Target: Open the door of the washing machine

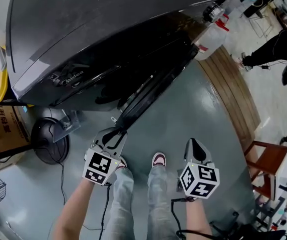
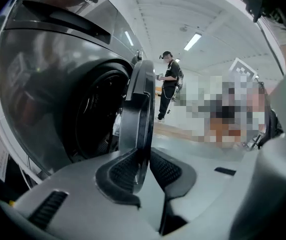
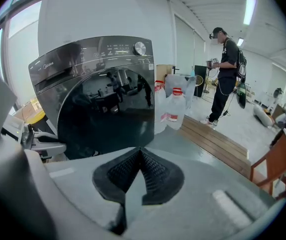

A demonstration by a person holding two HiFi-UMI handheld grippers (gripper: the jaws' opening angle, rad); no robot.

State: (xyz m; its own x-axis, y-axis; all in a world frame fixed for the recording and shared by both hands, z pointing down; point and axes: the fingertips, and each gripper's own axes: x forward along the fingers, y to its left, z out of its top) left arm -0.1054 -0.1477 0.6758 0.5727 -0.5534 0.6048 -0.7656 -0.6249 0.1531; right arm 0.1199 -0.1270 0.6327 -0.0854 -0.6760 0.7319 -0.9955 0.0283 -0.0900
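Note:
The dark grey washing machine [image 1: 108, 29] fills the top of the head view. Its round door [image 1: 153, 86] stands swung out toward me. My left gripper [image 1: 114, 134] is shut on the door's free edge. In the left gripper view the door rim [image 2: 139, 99] runs down between the two dark pads [image 2: 120, 171], with the black drum opening [image 2: 95, 114] behind it. My right gripper [image 1: 196, 145] hangs to the right of the door, apart from it. In its own view the right gripper [image 3: 140, 159] has its pads together with nothing in them and looks at the door's dark glass [image 3: 108, 114].
A black fan base [image 1: 50, 141] and a cardboard box [image 1: 3, 126] sit left of the machine. Water jugs [image 1: 211, 36] and a wooden platform [image 1: 233, 91] lie to its right, with a red-brown chair [image 1: 268, 161] nearer. A person [image 3: 225, 74] stands further back. My own feet [image 1: 158, 159] are below the door.

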